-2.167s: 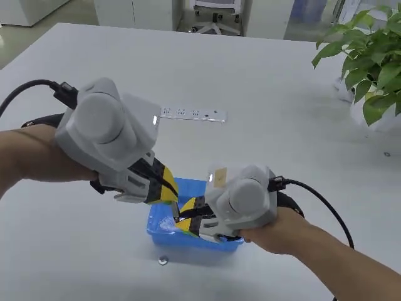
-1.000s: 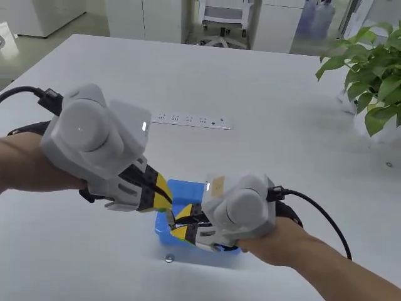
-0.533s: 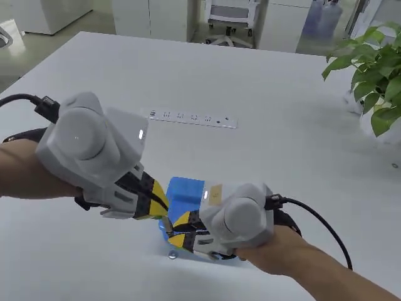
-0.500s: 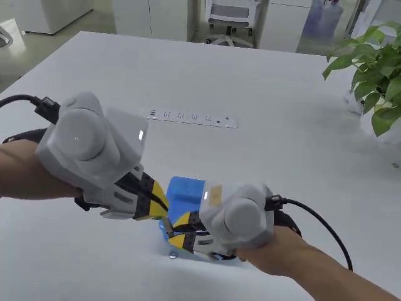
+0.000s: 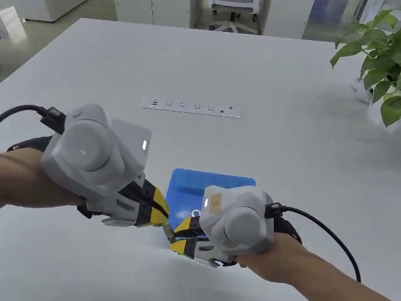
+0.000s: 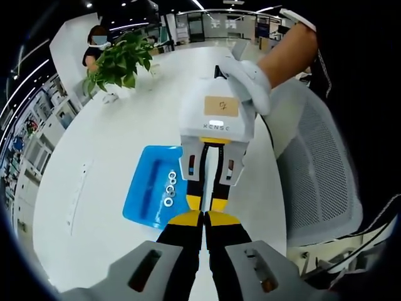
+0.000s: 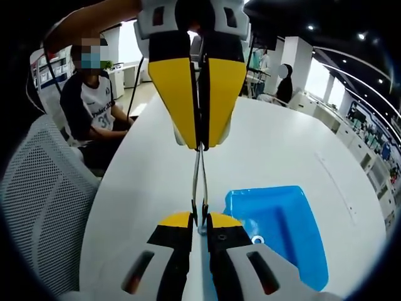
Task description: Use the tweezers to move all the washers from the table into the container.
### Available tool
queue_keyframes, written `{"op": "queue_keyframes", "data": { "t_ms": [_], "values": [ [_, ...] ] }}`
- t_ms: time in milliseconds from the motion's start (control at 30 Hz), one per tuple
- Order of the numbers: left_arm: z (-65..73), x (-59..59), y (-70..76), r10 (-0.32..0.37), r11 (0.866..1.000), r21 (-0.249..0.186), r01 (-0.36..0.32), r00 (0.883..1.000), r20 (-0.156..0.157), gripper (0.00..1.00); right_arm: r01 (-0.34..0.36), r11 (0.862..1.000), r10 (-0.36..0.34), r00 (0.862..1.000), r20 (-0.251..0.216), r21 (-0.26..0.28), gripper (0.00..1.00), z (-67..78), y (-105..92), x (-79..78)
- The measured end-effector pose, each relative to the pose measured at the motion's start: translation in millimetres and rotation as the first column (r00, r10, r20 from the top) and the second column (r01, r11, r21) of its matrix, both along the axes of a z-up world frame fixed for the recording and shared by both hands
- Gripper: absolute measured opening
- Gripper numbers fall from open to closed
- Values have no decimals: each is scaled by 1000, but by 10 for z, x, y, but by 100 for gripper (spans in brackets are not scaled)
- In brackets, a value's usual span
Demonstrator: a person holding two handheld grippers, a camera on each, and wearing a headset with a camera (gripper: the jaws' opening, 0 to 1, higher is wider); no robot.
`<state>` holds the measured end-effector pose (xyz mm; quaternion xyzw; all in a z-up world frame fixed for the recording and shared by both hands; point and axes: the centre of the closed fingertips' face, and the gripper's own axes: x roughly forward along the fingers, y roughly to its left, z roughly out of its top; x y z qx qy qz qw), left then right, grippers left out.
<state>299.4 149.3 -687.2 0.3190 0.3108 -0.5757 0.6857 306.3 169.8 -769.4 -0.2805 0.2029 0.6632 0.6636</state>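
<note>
Tweezers (image 7: 199, 182) span the short gap between your two tools, which point nose to nose low over the white surface (image 5: 282, 125). Your left tool (image 6: 203, 219) is pressed together on one end of them. Your right tool (image 7: 200, 224) is closed on the thin blades at the other end. In the right gripper view that end sits just beside a corner of the blue container (image 5: 216, 183). Whether a washer is pinched there is too small to tell. To do this step well, I judge you should move both tools as one so the blades do not twist. Carry the blade end over the container's wall, and only then ease the right tool's squeeze (a sudden release could flick a washer back onto the surface). Counting: two tools, one pair of tweezers, one container. Inside the container, the left gripper view shows a short row of washers (image 6: 169, 188), four or perhaps five, lying close together. The right gripper view shows a single washer (image 7: 257, 239) on the container floor, near the wall closest to your tools. Farther off on the surface lies one white power strip (image 5: 188, 106). One leafy plant (image 5: 376, 56) stands at the right edge of the head view.
</note>
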Motion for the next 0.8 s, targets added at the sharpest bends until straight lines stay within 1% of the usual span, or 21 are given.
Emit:
{"op": "queue_keyframes", "data": {
  "t_ms": [267, 500, 800],
  "values": [
    [-98, -4, -2, -1, 1000, 8, 2, 1000, -23, 5, 0, 1000, 0, 1000, -16, -7, 10, -112, -4, -7],
    [-143, 7, 12, 0, 1000, 11, 1, 999, -39, 5, 7, 1000, -7, 1000, -26, -5, 10, -158, 14, 7],
    [-182, 32, -19, -9, 1000, 14, 10, 999, -46, 5, 15, 1000, -15, 999, -34, -4, 10, -200, 13, 35]
  ]
}}
